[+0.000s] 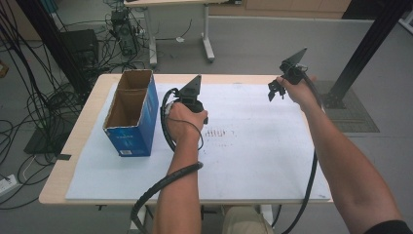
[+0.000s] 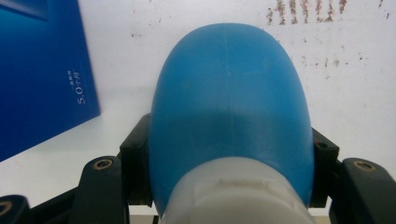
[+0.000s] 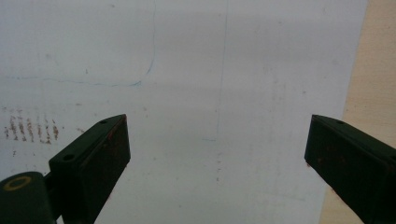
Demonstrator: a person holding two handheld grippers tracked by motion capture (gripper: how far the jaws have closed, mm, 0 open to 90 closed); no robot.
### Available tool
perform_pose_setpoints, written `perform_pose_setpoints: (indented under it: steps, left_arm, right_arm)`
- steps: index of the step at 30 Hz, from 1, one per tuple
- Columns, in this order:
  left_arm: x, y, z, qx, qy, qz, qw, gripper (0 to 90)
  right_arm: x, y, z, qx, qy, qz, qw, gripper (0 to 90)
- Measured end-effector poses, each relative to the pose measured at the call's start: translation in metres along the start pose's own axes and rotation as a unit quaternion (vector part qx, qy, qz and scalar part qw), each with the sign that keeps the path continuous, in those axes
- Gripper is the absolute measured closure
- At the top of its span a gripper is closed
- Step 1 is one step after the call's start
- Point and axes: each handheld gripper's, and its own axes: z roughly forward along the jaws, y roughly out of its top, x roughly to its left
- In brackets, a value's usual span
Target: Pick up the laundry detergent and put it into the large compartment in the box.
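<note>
The left tool [image 2: 229, 186] already clamps a blue rounded bottle [image 2: 229, 107] beside the blue carton [image 1: 131, 114] near the table's left edge, apparently still to be boxed, while the right tool [image 3: 217, 154] hangs released.

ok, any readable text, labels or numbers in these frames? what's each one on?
"5.0" followed by small characters too blurred to read: white print running sideways on the blue cardboard box, left gripper view.
A line of smaller characters beside it: too small to read.
White label low on the box's front face in the high view: too small to read.
Blue rounded object in the left tongs: no text.
</note>
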Motion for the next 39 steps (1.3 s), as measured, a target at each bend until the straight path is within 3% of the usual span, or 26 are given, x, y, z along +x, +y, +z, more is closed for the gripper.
perform_pose_setpoints:
  steps: [39]
  left_arm:
    - [0.0006,-0.0005,-0.0002,0.001,-0.001,0.003,1.0,37.9]
  right_arm:
    - [-0.0003,0.0008,0.0017,0.002,0.004,-0.003,1.0,6.6]
